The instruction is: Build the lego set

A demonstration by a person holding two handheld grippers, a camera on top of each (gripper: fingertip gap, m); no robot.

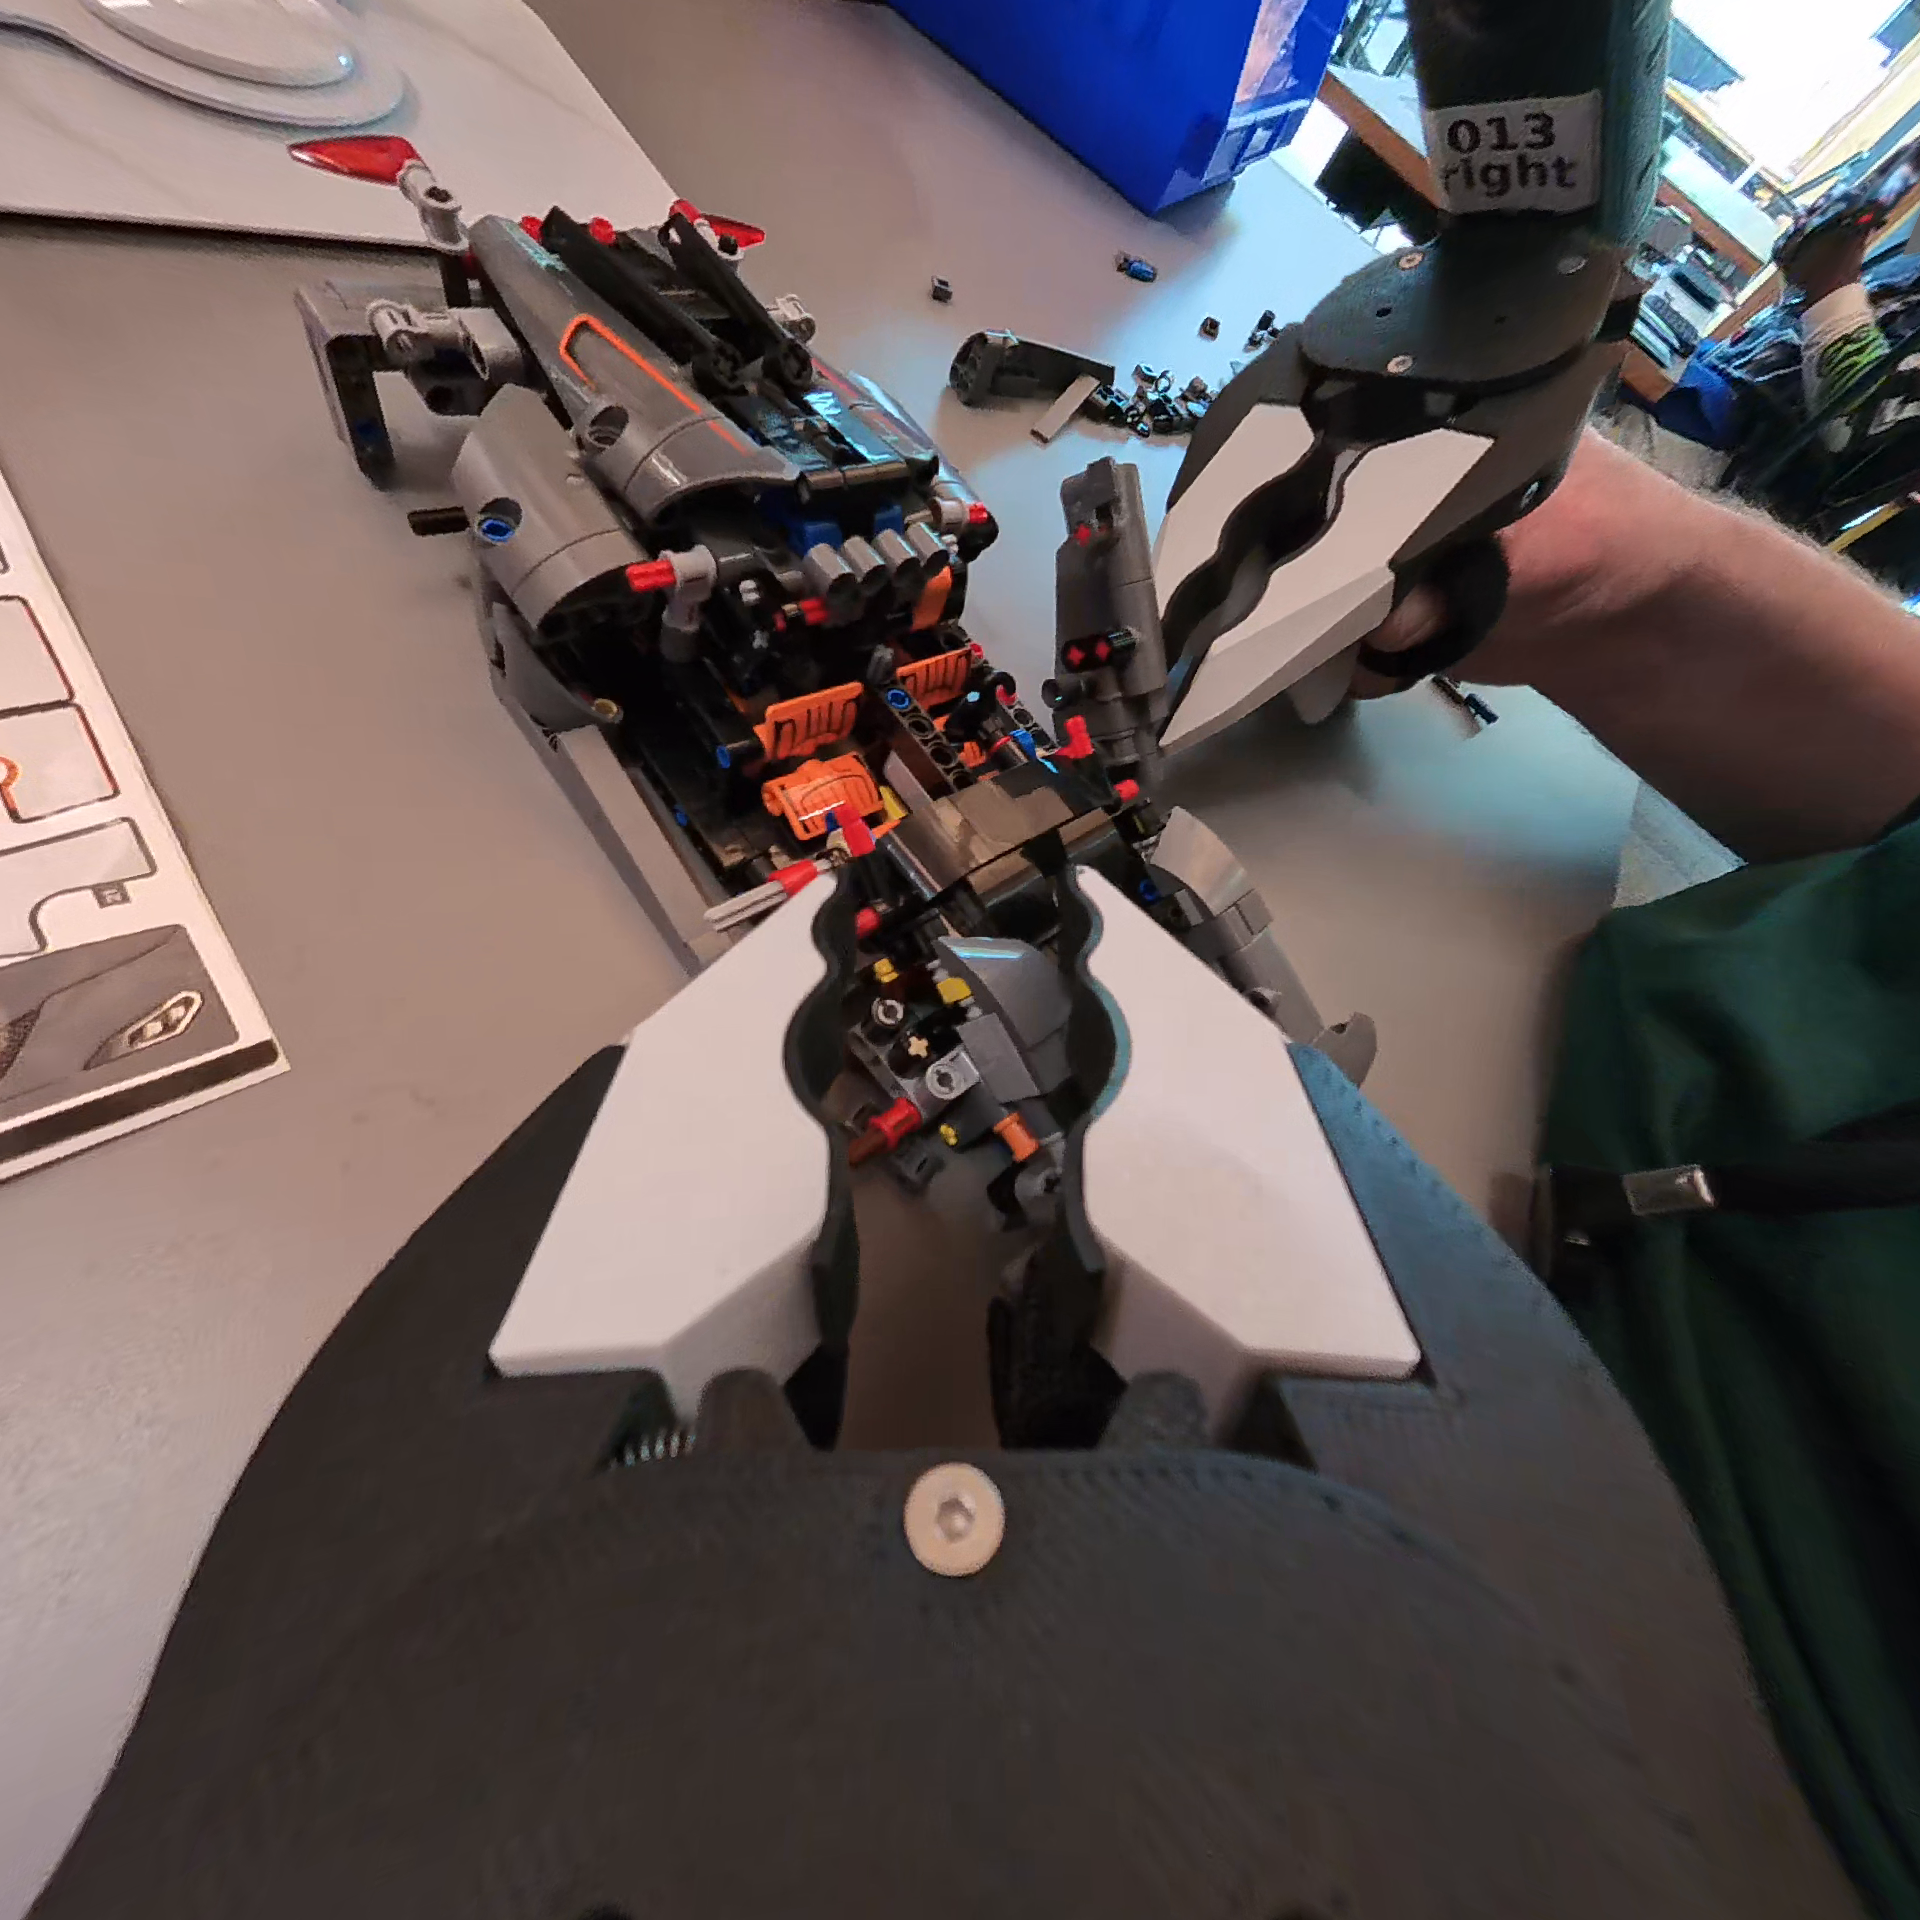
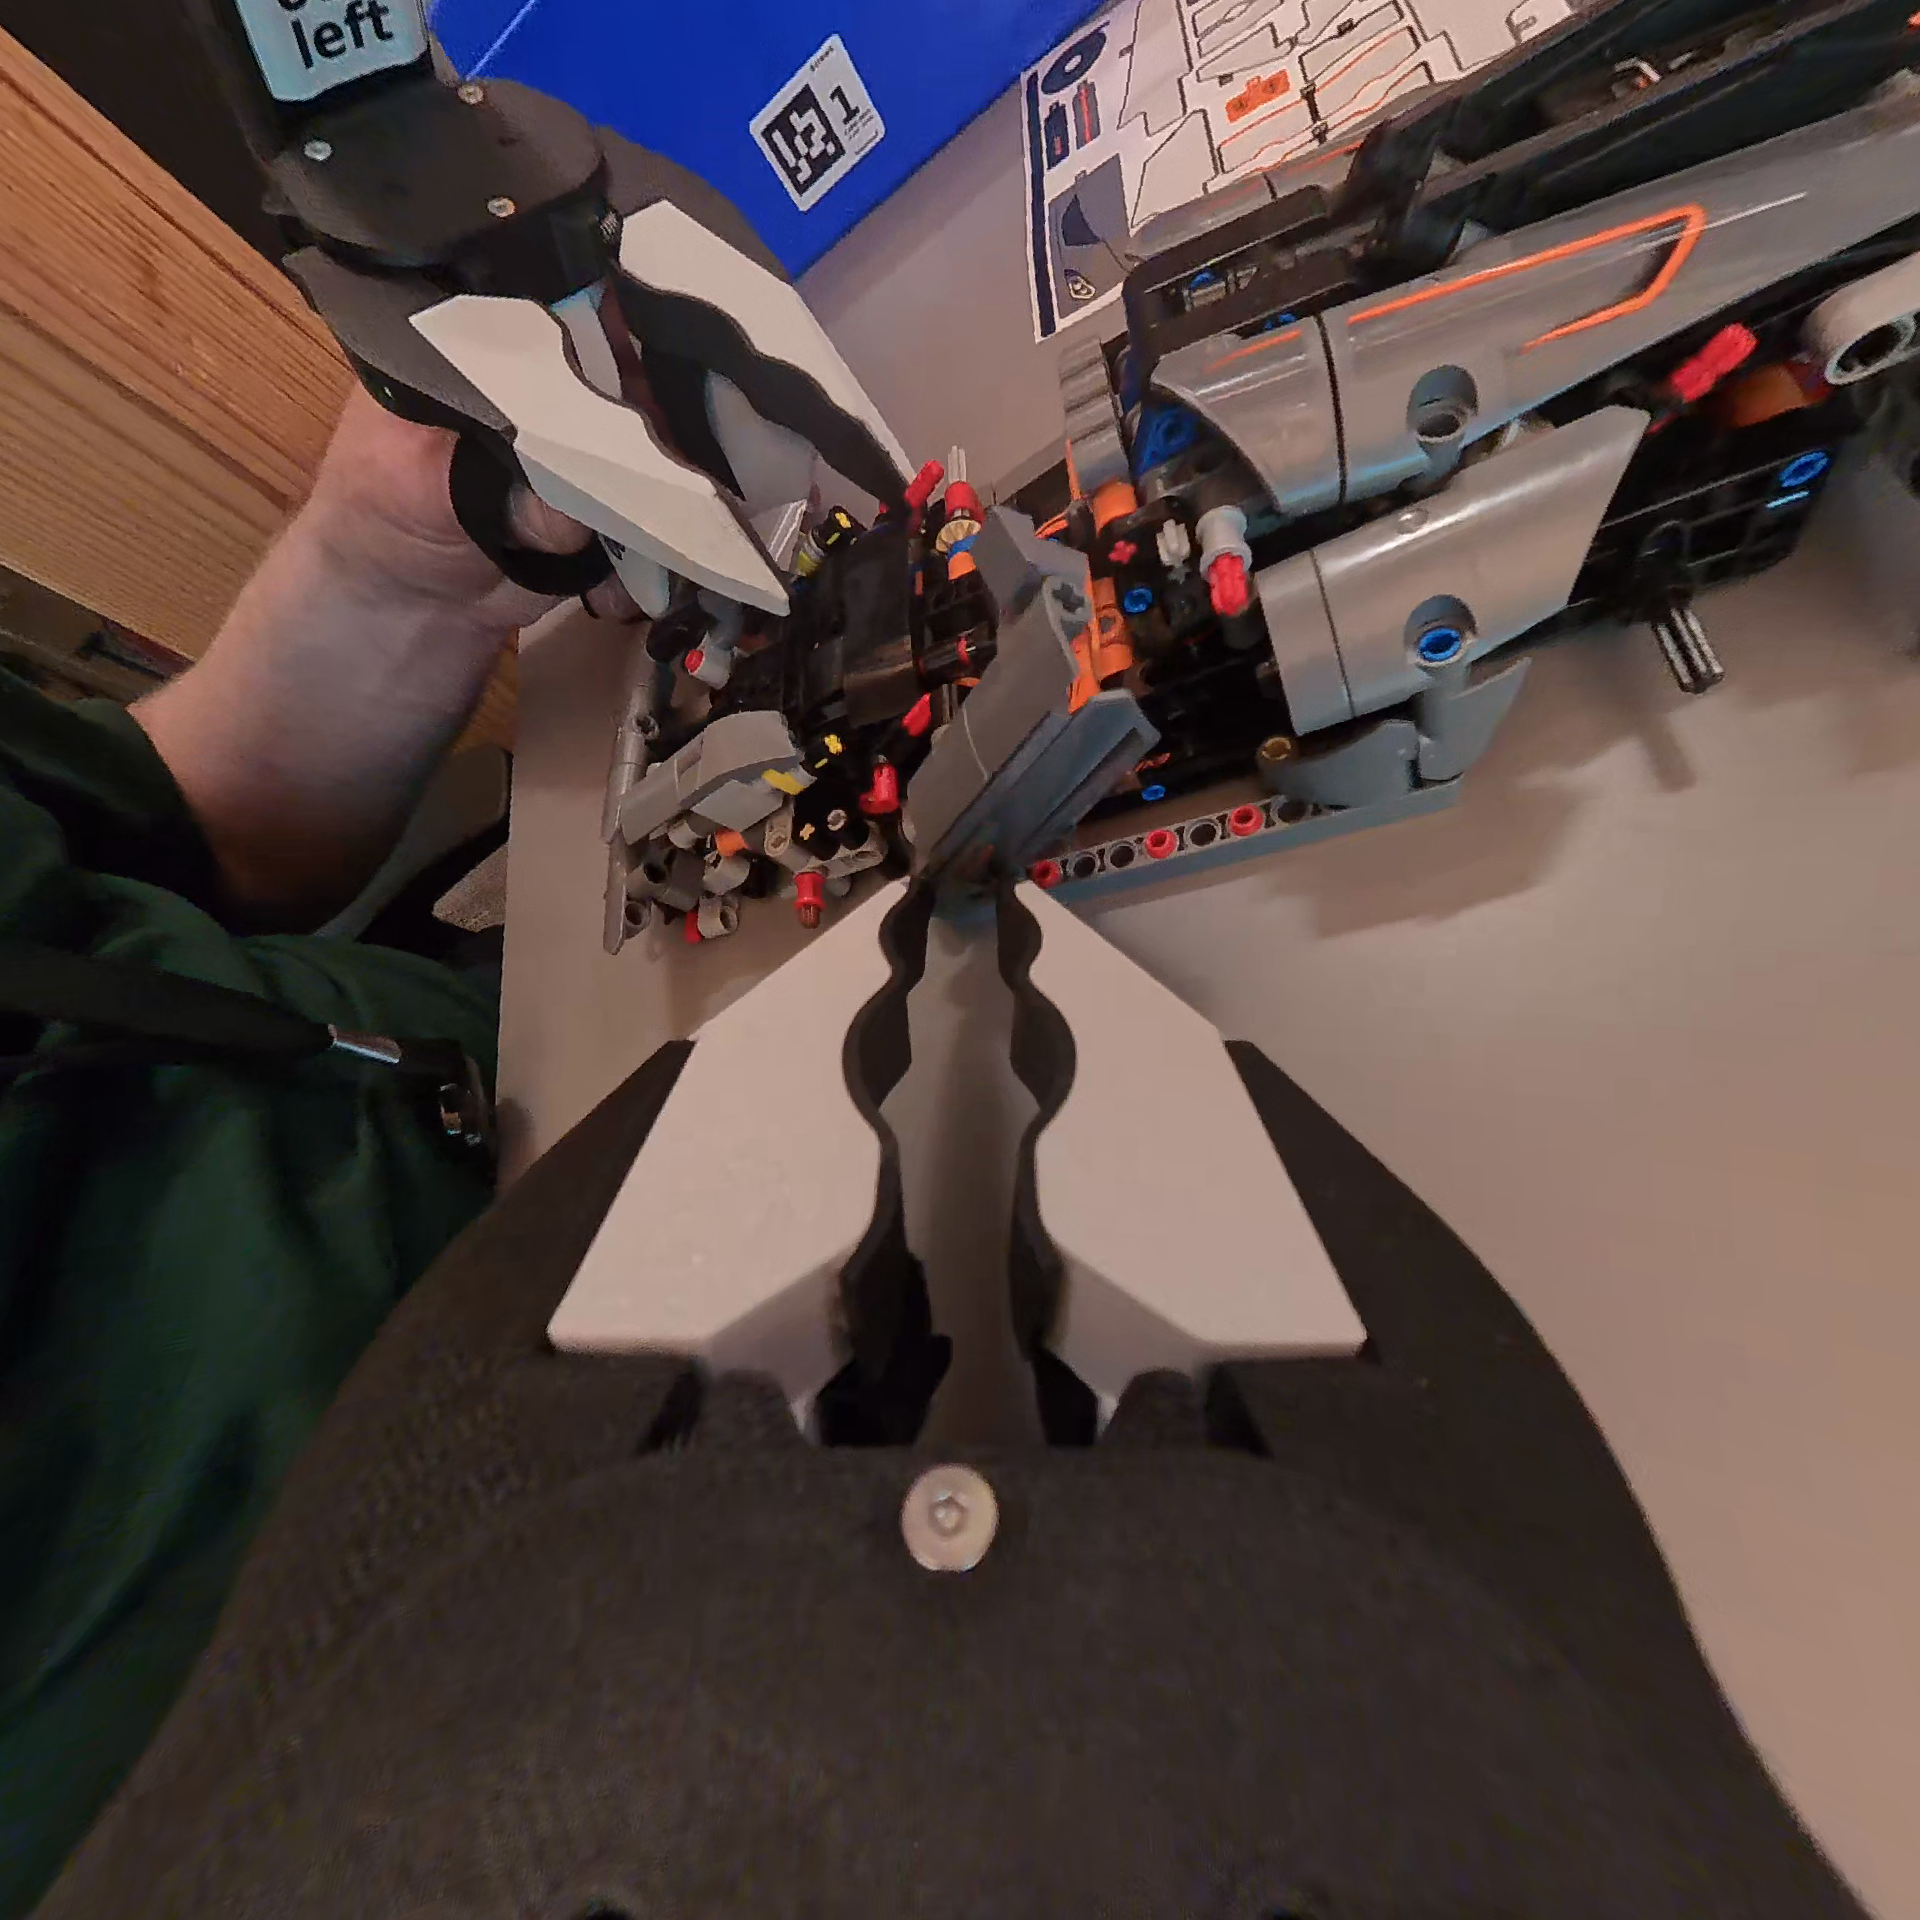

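A long grey, black and orange lego car model (image 1: 665, 499) lies on the grey table (image 1: 312, 727). My left gripper (image 1: 956, 883) is closed around the model's front end, with the pads on either side of it; it also shows in the right wrist view (image 2: 847, 545). My right gripper (image 2: 958, 888) is shut on the lower edge of a grey door panel (image 2: 1029, 727) that stands up from the model's side. In the left wrist view the right gripper (image 1: 1169, 675) sits beside that upright panel (image 1: 1101, 582).
A sticker sheet (image 1: 104, 831) lies at the left and a blue box (image 1: 1122, 83) stands at the back. Small loose pieces (image 1: 1143, 400) lie beyond the model. A person's forearm (image 1: 1662, 665) and green garment (image 1: 1745, 1143) are at the table's near edge. One gripper's finger ends stand about 8 cm off the other's.
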